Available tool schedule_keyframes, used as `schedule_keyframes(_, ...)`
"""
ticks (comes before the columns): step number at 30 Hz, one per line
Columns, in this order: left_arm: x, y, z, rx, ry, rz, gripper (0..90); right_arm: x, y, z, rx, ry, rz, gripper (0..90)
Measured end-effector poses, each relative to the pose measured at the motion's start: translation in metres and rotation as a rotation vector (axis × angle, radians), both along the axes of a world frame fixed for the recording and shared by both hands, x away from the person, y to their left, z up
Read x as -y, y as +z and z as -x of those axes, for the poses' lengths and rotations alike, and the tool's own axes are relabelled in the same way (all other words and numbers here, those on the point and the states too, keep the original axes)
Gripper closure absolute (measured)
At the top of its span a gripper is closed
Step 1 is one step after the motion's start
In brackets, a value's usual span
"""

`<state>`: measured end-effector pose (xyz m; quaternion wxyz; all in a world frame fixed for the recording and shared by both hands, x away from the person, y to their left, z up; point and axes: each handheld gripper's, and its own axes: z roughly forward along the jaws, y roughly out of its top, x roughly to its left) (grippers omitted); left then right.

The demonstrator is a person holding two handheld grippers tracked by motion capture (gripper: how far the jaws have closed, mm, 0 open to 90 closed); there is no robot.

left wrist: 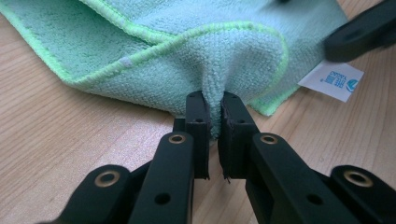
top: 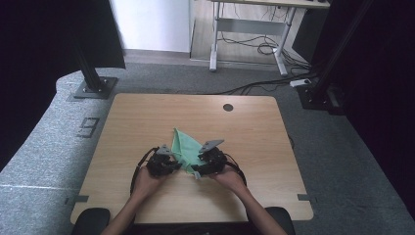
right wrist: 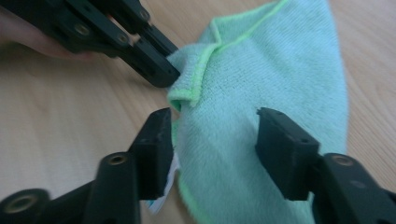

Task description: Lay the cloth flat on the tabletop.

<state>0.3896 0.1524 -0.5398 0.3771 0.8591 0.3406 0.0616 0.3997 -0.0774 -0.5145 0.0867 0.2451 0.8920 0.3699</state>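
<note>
Soft mint-green microfibre cloth [top: 185, 147] with bright green hem lies part-folded mid-table on the pale wood tabletop [top: 147, 117]; your left gripper [left wrist: 214, 119] pinches a corner tight to anchor it, while your right gripper [right wrist: 212, 135], jaws spread astride the near edge, looks set for a second hold.

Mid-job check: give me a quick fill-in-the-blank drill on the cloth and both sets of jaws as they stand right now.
1. The left gripper has its jaws pinched on a fold of the ____ cloth.
2. The right gripper has its jaws standing ____, with cloth between them but not pressed.
3. The cloth lies on a ____ table.
4. The small label at the cloth's corner is ____ with blue print.

Missing words: green; open; wooden; white
</note>
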Motion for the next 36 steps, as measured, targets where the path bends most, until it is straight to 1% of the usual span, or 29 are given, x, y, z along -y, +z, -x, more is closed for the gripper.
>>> schedule_keyframes(2, -0.001, -0.001, -0.001, -0.004, -0.001, 0.006, 82.8, -0.005, -0.007, -0.003, 0.002, -0.004, 0.049, 56.0)
schedule_keyframes(3, -0.001, -0.001, -0.001, -0.004, -0.001, 0.006, 82.8, -0.005, -0.007, -0.003, 0.002, -0.004, 0.049, 56.0)
schedule_keyframes(4, -0.002, -0.001, -0.001, -0.008, -0.001, 0.012, 82.9, -0.007, -0.012, -0.005, -0.009, -0.012, 0.071, 65.8)
schedule_keyframes(5, -0.002, -0.001, -0.002, -0.010, 0.000, 0.015, 82.9, -0.007, -0.014, -0.006, -0.018, -0.010, 0.075, 71.6)
schedule_keyframes(6, -0.002, -0.001, -0.002, -0.010, 0.000, 0.017, 83.0, -0.007, -0.015, -0.005, -0.019, -0.011, 0.082, 76.6)
schedule_keyframes(7, -0.002, -0.001, -0.002, -0.010, 0.000, 0.017, 83.1, -0.007, -0.015, -0.005, -0.019, -0.011, 0.082, 76.6)
schedule_keyframes(8, -0.002, 0.000, -0.002, -0.002, 0.000, 0.013, 83.3, -0.005, -0.014, -0.003, -0.002, -0.024, 0.088, 82.9)
schedule_keyframes(9, -0.002, 0.000, -0.002, -0.002, 0.000, 0.013, 83.5, -0.003, -0.012, -0.003, 0.004, -0.028, 0.081, 83.9)
schedule_keyframes(10, -0.002, 0.002, -0.002, 0.013, 0.005, 0.015, 83.6, -0.001, -0.009, -0.002, 0.012, -0.038, 0.071, 84.3)
schedule_keyframes(12, -0.005, 0.006, -0.002, 0.024, 0.013, 0.025, 83.8, 0.006, -0.001, -0.001, 0.036, -0.059, 0.056, 84.6)
schedule_keyframes(14, -0.009, 0.011, -0.003, 0.042, 0.024, 0.044, 83.9, 0.014, 0.007, -0.003, 0.053, -0.083, 0.043, 84.5)
schedule_keyframes(16, -0.014, 0.017, -0.003, 0.053, 0.036, 0.066, 83.9, 0.024, 0.013, -0.006, 0.055, -0.108, 0.022, 84.5)
schedule_keyframes(19, -0.022, 0.027, -0.002, 0.078, 0.056, 0.092, 83.9, 0.039, 0.021, -0.011, 0.065, -0.155, 0.010, 84.5)
schedule_keyframes(22, -0.031, 0.036, -0.002, 0.096, 0.079, 0.128, 83.9, 0.055, 0.027, -0.015, 0.066, -0.199, -0.011, 84.6)
schedule_keyframes(24, -0.038, 0.041, -0.003, 0.103, 0.093, 0.160, 83.9, 0.064, 0.030, -0.018, 0.069, -0.222, -0.024, 84.5)
schedule_keyframes(25, -0.041, 0.042, -0.004, 0.098, 0.100, 0.174, 83.8, 0.068, 0.031, -0.019, 0.067, -0.233, -0.034, 84.5)
schedule_keyframes(26, -0.041, 0.042, -0.004, 0.098, 0.100, 0.174, 83.8, 0.072, 0.031, -0.020, 0.064, -0.244, -0.042, 84.4)
schedule_keyframes(27, -0.045, 0.042, -0.005, 0.089, 0.117, 0.185, 83.7, 0.075, 0.031, -0.022, 0.065, -0.251, -0.045, 84.4)
schedule_keyframes(29, -0.046, 0.036, -0.008, 0.068, 0.132, 0.168, 83.2, 0.079, 0.027, -0.024, 0.056, -0.268, -0.032, 84.0)
schedule_keyframes(30, -0.046, 0.036, -0.008, 0.068, 0.132, 0.168, 82.9, 0.081, 0.023, -0.026, 0.046, -0.273, -0.025, 83.6)
schedule_keyframes(31, -0.046, 0.032, -0.010, 0.058, 0.137, 0.152, 82.9, 0.081, 0.023, -0.026, 0.046, -0.273, -0.025, 83.6)
schedule_keyframes(32, -0.045, 0.021, -0.014, 0.038, 0.140, 0.105, 82.3, 0.082, 0.013, -0.030, 0.020, -0.283, -0.014, 82.3)
schedule_keyframes(34, -0.042, 0.010, -0.017, 0.013, 0.140, 0.064, 80.3, 0.082, 0.001, -0.032, -0.003, -0.288, 0.011, 79.9)
schedule_keyframes(36, -0.040, 0.005, -0.020, 0.014, 0.155, 0.032, 73.4, 0.083, -0.009, -0.034, -0.020, -0.297, 0.037, 77.5)
